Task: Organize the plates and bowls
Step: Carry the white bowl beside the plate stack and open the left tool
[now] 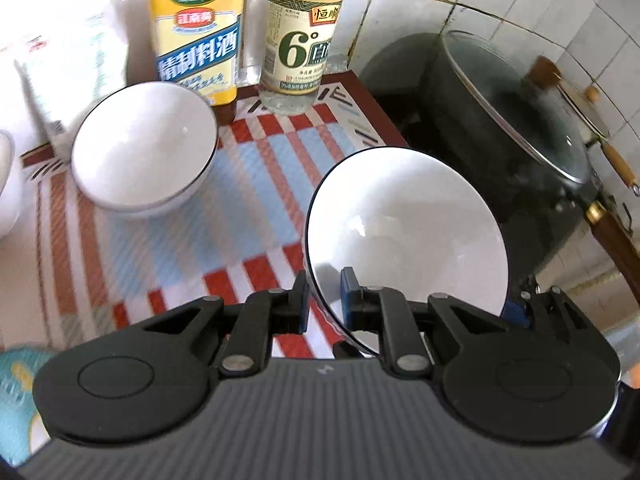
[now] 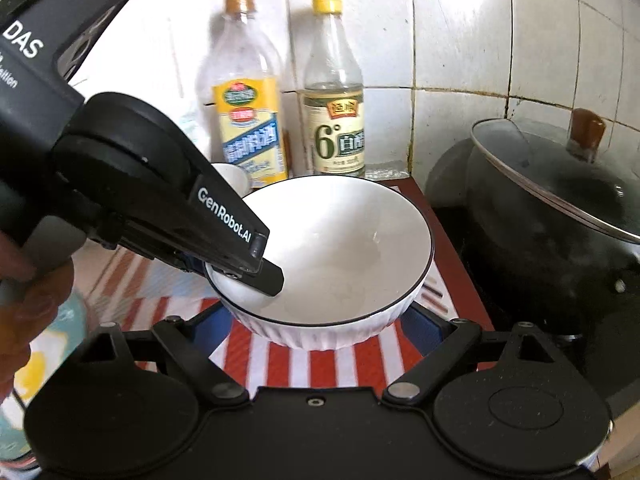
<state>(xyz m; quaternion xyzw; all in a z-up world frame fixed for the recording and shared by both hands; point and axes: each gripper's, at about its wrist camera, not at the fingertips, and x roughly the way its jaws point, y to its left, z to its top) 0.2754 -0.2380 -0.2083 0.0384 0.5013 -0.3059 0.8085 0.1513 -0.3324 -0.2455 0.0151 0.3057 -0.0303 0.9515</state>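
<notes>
A white bowl with a dark rim (image 1: 404, 232) hangs tilted above the striped mat (image 1: 248, 200). My left gripper (image 1: 326, 300) is shut on its near rim, one pad inside the bowl and one outside. In the right wrist view the same bowl (image 2: 340, 248) has the left gripper (image 2: 256, 272) clamped on its left rim. My right gripper (image 2: 320, 320) stands wide, its blue pads against both sides of the ribbed wall. A second white bowl (image 1: 144, 148) sits upright on the mat at the back left.
A yellow-labelled bottle (image 1: 196, 36) and a clear vinegar bottle (image 1: 300, 40) stand against the tiled wall. A black pot with a glass lid (image 1: 512, 120) sits right of the mat. A white packet (image 1: 60, 72) leans at the far left. A hand (image 2: 24, 300) holds the left gripper.
</notes>
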